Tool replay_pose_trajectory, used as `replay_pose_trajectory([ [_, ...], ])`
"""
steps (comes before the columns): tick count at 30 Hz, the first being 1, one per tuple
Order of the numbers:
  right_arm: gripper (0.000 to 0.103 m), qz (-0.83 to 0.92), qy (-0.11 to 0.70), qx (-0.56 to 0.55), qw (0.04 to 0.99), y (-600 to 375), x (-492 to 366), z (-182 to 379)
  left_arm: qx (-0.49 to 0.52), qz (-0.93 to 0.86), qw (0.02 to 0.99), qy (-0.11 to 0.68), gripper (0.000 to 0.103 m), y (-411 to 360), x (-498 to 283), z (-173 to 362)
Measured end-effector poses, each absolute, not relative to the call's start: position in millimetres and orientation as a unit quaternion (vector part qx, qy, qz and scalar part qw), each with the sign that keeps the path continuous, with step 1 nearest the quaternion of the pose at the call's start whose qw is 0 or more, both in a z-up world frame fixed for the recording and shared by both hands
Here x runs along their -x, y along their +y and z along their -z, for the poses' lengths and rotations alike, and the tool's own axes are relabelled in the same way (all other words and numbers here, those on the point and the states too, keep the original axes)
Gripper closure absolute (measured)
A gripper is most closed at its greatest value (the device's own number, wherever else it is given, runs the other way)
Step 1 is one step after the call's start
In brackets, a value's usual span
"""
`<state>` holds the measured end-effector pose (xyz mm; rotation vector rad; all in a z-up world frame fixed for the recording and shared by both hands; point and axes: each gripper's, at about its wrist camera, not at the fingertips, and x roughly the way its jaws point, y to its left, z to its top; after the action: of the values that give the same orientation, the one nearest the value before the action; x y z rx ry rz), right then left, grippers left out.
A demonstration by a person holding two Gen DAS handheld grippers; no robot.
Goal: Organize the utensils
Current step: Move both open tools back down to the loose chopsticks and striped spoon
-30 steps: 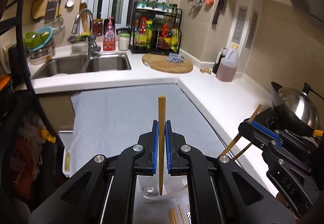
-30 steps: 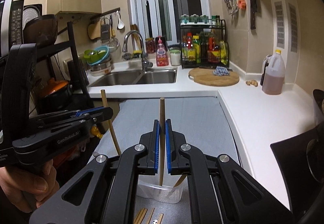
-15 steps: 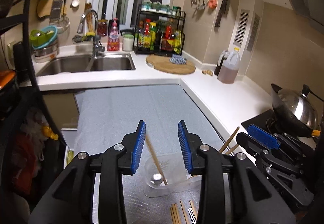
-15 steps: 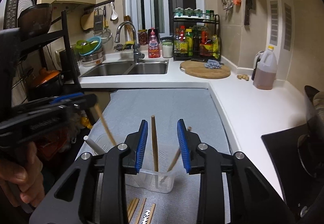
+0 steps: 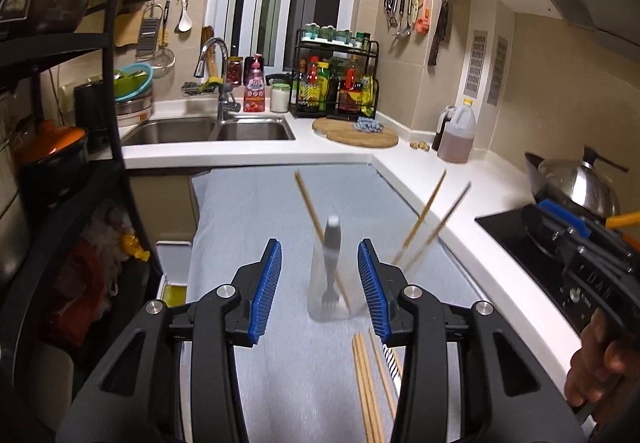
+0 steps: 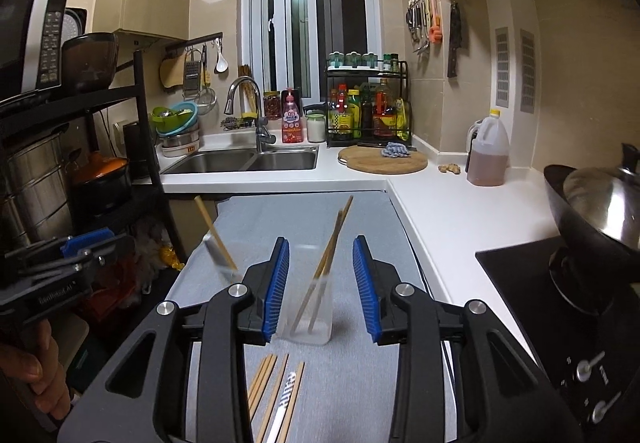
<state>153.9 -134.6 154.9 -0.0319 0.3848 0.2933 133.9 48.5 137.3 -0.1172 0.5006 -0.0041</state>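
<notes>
A clear plastic container [image 5: 332,299] stands on the grey mat and holds a white-handled fork [image 5: 331,243] and bamboo chopsticks [image 5: 424,217] leaning out. It also shows in the right wrist view [image 6: 310,313] with chopsticks [image 6: 330,243] inside. My left gripper [image 5: 320,287] is open and empty just in front of it. My right gripper [image 6: 322,287] is open and empty, also in front of it. Several loose chopsticks [image 5: 370,383] lie on the mat near me, and in the right wrist view [image 6: 276,391] too.
The grey mat [image 5: 256,211] covers the counter. A black stove [image 5: 528,243] with a lidded wok [image 5: 576,183] is at the right. A sink [image 6: 248,161], cutting board [image 6: 382,159] and oil jug [image 6: 488,153] stand behind. A black rack [image 6: 80,171] is at the left.
Both grippers opened and let go of a chopstick each, which dropped into the container. Both grippers then drew back from it.
</notes>
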Motion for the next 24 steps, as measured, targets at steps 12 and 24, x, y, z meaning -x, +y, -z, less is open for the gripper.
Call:
replay_pose_trajectory([
  [12,0.069,-0.152,0.190,0.020,0.970,-145,-82,-102,0.044,-0.002,0.961,0.272,0.050,32,-67,-66],
  [24,0.069,-0.144,0.262,0.009,0.954,-157,-58,-47,0.028,-0.021,0.960,0.277,0.050,17,-42,-23],
])
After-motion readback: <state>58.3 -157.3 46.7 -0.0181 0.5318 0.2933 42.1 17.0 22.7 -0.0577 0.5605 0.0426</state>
